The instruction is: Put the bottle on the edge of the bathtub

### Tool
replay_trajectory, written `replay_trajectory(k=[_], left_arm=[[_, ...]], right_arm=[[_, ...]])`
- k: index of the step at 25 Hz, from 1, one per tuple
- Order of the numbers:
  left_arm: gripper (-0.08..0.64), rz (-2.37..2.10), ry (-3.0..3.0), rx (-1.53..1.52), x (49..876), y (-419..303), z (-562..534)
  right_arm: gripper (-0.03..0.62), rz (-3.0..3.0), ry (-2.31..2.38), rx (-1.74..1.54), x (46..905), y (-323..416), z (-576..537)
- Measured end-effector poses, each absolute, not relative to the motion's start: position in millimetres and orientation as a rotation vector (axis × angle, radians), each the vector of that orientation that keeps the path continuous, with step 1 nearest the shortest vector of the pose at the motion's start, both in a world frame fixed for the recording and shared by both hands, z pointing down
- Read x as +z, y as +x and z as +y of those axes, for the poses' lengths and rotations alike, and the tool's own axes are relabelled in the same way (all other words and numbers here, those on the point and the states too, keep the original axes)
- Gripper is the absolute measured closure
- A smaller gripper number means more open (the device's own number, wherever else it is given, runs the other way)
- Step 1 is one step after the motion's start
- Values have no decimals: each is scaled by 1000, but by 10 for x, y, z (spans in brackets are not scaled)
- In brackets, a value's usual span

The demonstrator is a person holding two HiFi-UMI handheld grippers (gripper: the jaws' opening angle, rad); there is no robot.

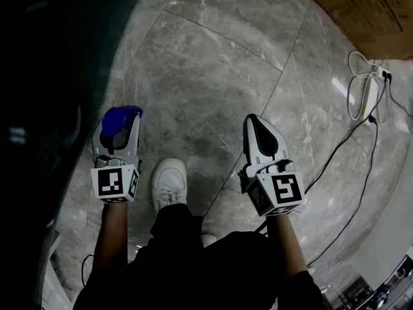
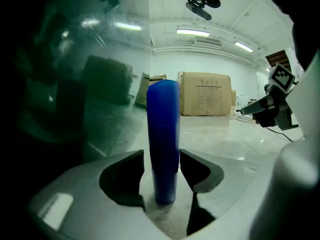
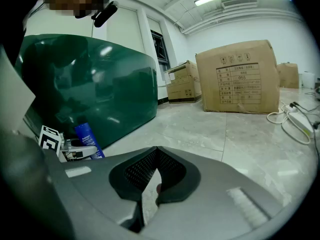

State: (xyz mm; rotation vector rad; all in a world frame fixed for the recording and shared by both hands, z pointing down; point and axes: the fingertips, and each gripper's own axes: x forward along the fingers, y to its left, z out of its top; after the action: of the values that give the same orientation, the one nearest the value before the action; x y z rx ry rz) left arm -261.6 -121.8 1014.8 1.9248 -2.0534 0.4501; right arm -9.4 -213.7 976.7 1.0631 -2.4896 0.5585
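The bottle [image 2: 163, 134] stands between the jaws of the left gripper [image 1: 120, 123], with the bathtub [image 3: 90, 84] close on its left. The right gripper [image 1: 256, 124] hangs to the right, level with it and well apart. A shoe [image 1: 169, 183] rests on the floor [image 1: 213, 63] between the two, nearer the person. A box [image 3: 240, 79] sits ahead, smaller ones behind it. Cables [image 1: 364, 95], and what may be a power strip, lie far right.
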Motion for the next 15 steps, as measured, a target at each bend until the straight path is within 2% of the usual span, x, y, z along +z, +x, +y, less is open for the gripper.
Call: replay_trajectory(k=[15], left_arm=[[321,-2065,1934,441,9921,-2573,-1201]], right_arm=[[567,-2495,1099,526,9591,-20,-2143]])
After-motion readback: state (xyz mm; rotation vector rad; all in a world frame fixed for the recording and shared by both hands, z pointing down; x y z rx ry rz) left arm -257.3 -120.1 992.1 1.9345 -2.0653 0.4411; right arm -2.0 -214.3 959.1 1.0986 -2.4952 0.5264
